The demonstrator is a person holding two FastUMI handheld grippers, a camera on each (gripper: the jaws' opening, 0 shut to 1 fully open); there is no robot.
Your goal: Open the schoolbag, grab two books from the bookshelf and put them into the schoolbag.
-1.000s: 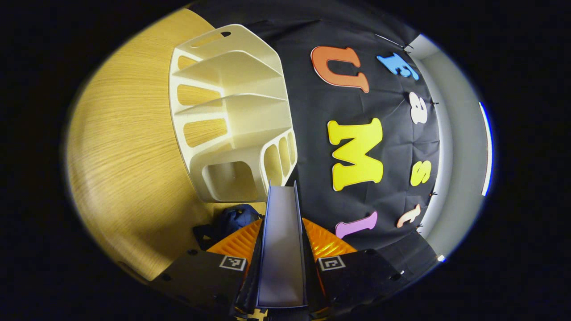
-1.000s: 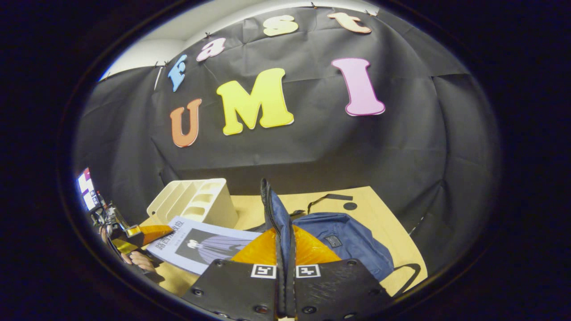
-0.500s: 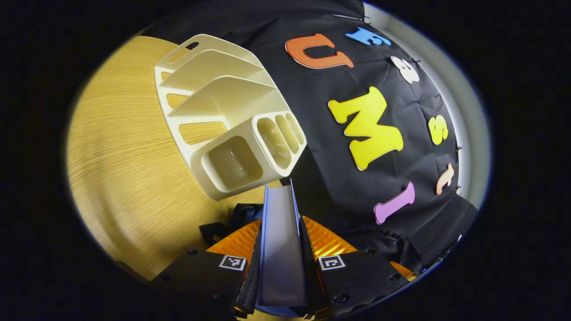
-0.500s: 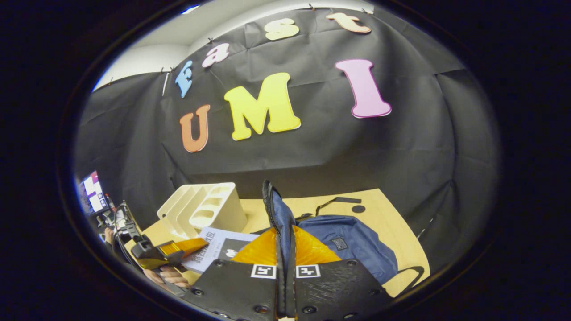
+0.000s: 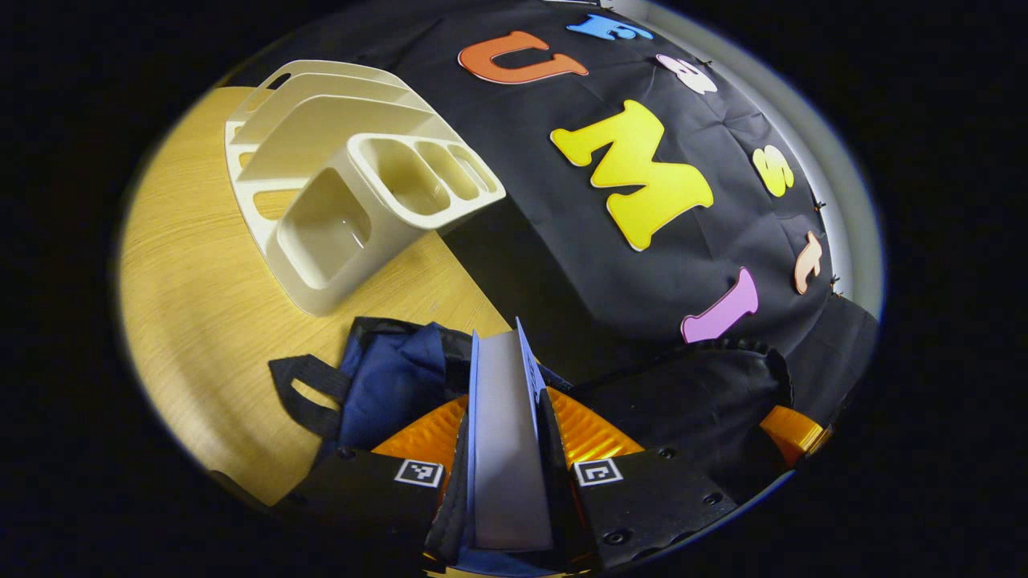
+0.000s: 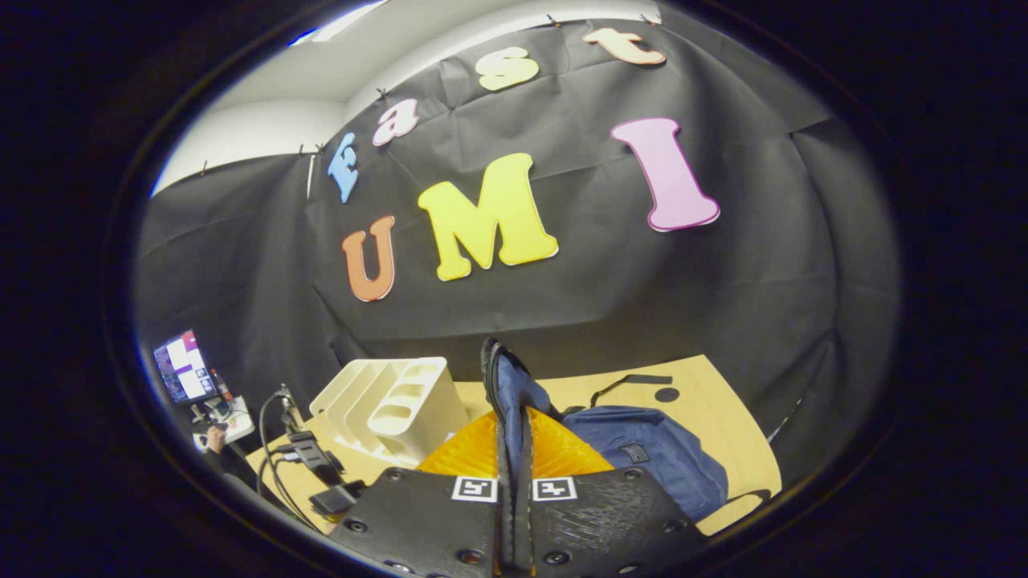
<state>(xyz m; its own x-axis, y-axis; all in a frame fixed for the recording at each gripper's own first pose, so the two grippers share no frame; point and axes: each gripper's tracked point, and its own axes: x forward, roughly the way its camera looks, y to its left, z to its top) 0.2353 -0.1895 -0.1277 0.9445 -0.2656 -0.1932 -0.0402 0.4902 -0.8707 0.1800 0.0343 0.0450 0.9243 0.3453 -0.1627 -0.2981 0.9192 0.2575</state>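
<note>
2 grippers are busy: the left gripper point(image 5: 504, 417) clamps a thin, stiff pale-covered book point(image 5: 502, 433) at lower centre, above the soft navy fabric schoolbag point(image 5: 393, 381). The right gripper point(image 6: 514, 449) pinches the bag's limp rim point(image 6: 502, 385). The cream plastic bookshelf point(image 5: 353, 177) sits upper left.

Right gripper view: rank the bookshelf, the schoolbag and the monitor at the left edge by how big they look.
1. schoolbag, its flap edge raised by the right gripper
2. bookshelf, somewhat smaller
3. monitor, smallest, but it sits beyond the table, so true size is unsure.
</note>
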